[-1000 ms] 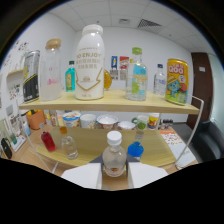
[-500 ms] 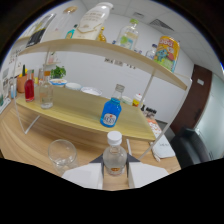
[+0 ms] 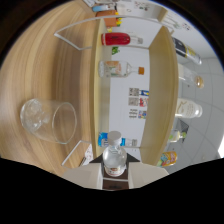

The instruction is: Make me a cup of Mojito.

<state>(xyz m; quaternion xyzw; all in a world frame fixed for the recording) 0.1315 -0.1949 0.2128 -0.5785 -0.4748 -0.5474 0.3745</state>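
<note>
My jaws (image 3: 115,167) are clamped on the small clear bottle (image 3: 114,159), white cap pointing straight ahead. I'm rolled hard sideways, so the empty glass (image 3: 48,120) on the desk (image 3: 55,65) sits off beside the cap, near, not under it.

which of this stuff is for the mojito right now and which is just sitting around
For the job:
- small clear bottle with a white cap, held between the gripper fingers
- empty clear glass on the wooden table

Just sitting around:
- red bottle on the shelf
- clear bottle with an orange cap
- large white bottle
- yellow can
</note>
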